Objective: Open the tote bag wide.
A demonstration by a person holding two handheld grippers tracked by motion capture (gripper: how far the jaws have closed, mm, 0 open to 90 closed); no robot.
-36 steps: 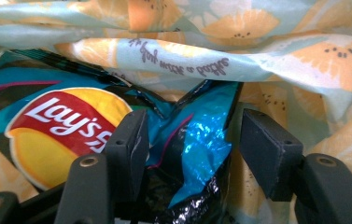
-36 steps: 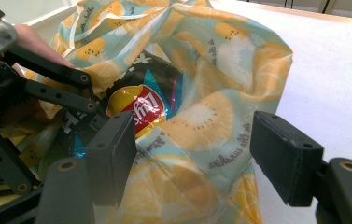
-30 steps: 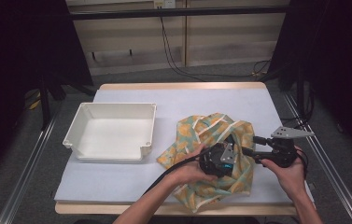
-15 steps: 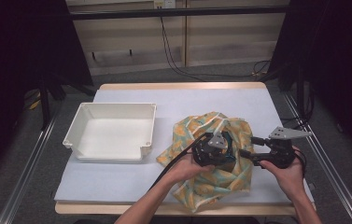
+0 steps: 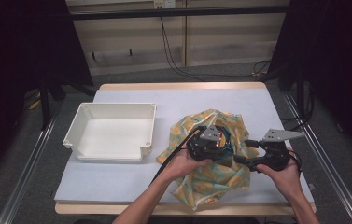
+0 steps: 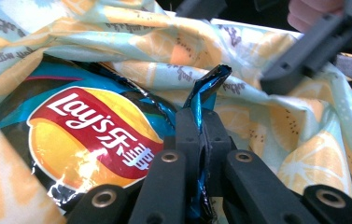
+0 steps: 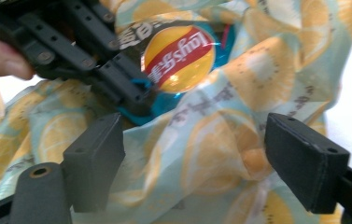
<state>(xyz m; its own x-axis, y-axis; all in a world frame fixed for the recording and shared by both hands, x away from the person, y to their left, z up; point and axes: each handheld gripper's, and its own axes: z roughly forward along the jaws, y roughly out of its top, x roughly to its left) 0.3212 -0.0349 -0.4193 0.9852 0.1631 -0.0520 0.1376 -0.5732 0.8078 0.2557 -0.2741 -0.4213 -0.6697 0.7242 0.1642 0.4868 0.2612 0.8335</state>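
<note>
The white table (image 5: 117, 182) carried an empty white bin (image 5: 110, 130) at the left and, just right of it, a lemon-print cloth bag (image 5: 211, 179) lying crumpled and open; the chip bag (image 6: 94, 135) sat inside the cloth bag, mostly wrapped by its folds, so the removal looked barely begun and the carry to the bin was probably all left to do; the left gripper (image 6: 200, 122) had its jaws clamped on the chip bag's crimped blue corner, which stuck up between the pads; the right gripper (image 7: 192, 161) had just been opening, its jaws wide astride a cloth fold, pads apparently clear of it.
</note>
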